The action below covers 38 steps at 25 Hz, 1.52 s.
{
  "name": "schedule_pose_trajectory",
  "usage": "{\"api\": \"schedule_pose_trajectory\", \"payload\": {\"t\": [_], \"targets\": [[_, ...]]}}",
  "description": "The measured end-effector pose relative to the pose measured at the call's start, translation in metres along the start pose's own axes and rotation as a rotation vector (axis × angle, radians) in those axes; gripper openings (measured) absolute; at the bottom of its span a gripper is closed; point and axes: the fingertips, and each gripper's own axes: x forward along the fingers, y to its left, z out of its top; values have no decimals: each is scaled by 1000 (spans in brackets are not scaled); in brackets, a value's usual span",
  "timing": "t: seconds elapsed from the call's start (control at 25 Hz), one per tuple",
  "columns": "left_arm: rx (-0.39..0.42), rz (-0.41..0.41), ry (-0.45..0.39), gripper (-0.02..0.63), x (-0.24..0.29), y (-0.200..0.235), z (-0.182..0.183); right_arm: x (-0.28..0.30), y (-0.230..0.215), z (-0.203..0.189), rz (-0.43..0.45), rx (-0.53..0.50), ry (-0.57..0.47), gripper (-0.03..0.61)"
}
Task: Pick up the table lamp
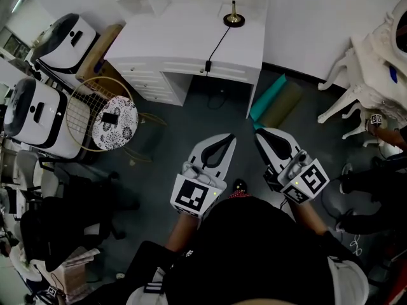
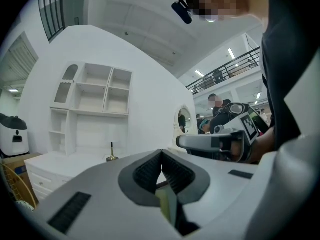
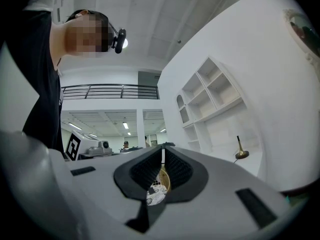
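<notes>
I see the white desk [image 1: 191, 43] against the wall, well ahead of both tools. My left gripper [image 1: 229, 138] and right gripper [image 1: 259, 134] hang side by side, each with its jaws pressed together on nothing. The table lamp [image 1: 233, 18], a brass base with a thin stem, stands near the desk's back right corner, well apart from both pairs of fingertips. Its black cord [image 1: 219, 43] trails to the front edge.

The white desk with drawers [image 1: 178, 40] carries a brass round-footed table lamp [image 1: 233, 18] near its far right corner; its black cord [image 1: 220, 42] runs to the front edge.
</notes>
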Motion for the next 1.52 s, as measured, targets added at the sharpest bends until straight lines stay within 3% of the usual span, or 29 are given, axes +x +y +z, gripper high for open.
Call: {"api": "schedule_pose_trajectory", "payload": {"t": [0.48,1.16,1.52], "targets": [[19,-5,-11,11,58,21,4,15,-56,5,3,-10,4,17],[13,-36,22,9,99,31,-6,15,-97,2,-36,-6,4,17],[6,-100,7,11,128,52,-9,27,-120,3,-100,-29,-11,17]]}}
